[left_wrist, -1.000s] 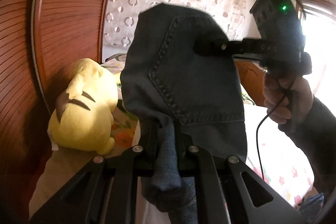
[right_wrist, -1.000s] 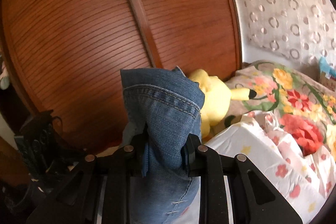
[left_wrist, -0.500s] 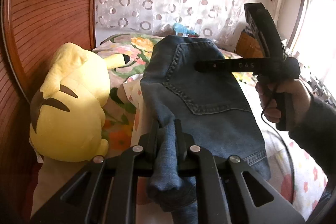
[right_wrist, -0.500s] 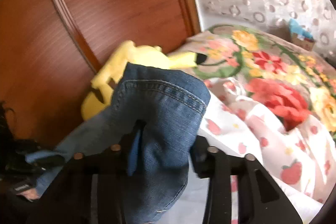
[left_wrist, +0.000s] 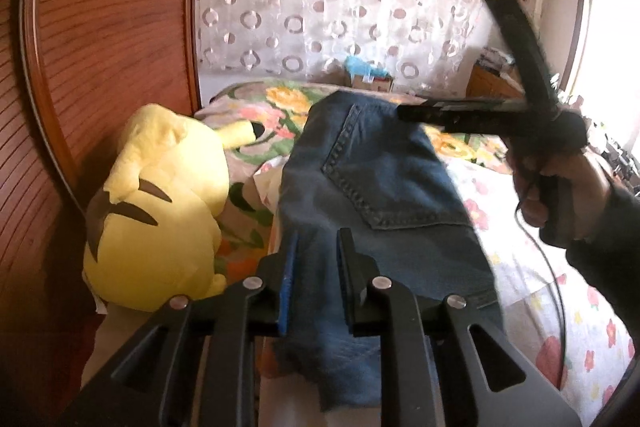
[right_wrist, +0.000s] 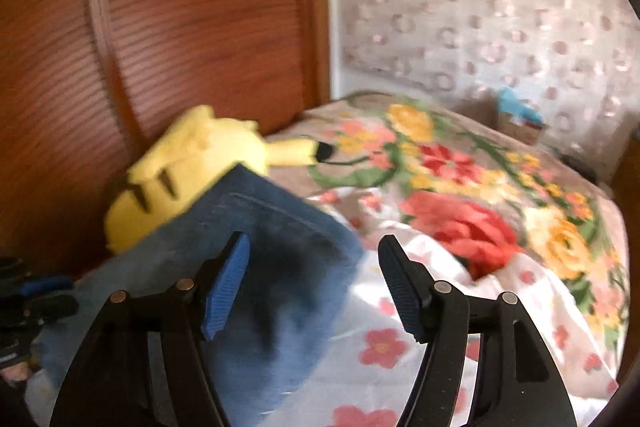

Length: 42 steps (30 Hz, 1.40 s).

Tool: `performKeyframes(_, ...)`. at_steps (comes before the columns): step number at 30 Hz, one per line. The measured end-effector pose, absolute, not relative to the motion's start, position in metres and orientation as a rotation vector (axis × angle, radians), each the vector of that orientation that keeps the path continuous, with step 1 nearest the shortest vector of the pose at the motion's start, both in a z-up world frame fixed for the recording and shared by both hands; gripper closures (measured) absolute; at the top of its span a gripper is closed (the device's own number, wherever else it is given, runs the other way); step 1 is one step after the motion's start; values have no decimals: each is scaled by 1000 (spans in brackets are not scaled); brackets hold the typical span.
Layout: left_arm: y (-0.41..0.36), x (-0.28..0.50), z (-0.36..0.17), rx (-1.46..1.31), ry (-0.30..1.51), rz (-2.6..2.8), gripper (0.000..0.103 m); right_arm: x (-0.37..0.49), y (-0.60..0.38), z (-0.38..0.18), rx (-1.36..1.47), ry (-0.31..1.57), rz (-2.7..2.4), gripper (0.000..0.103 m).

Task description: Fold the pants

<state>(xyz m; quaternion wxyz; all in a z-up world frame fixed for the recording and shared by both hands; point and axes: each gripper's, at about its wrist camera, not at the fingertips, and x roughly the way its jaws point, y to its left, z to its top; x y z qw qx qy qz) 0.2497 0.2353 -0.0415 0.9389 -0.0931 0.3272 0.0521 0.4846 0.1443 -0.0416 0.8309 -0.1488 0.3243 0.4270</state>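
A slatted wooden wardrobe (left_wrist: 100,67) stands beside the ring-patterned curtain (left_wrist: 340,7) (sunlit) — bright window (left_wrist: 608,27) right.

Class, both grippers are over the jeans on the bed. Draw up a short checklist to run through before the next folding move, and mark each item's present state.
1. Right gripper clear of the jeans: ok, jaws just opened, pads off the denim.
2. Left gripper released: cannot tell, jaws just opening, denim between them.
3. Jeans resting on the bed: ok.
4. Yellow plush toy clear of the jeans: not ok, right beside them.
5. Fold lying flat: cannot tell, blurred.
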Motion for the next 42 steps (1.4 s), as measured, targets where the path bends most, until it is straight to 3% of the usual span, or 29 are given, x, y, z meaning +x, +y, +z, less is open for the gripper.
performKeyframes(1, 234, 246, -40, -195, 662, 101, 85, 483, 149, -43, -324, 698, 922, 62)
performKeyframes(2, 234, 244, -39, -203, 660, 94, 85, 483, 152, -46, -328, 709, 931, 66)
performKeyframes(14, 215, 241, -70, -208, 755, 104, 84, 505, 156, -77, -279, 822, 834, 66)
performKeyframes(32, 158, 185, 3, -105, 634, 96, 83, 381, 53, 21, -201, 664, 834, 65)
performKeyframes(42, 110, 150, 34, -53, 573, 39, 71, 312, -23, 56, -165, 570, 778, 37)
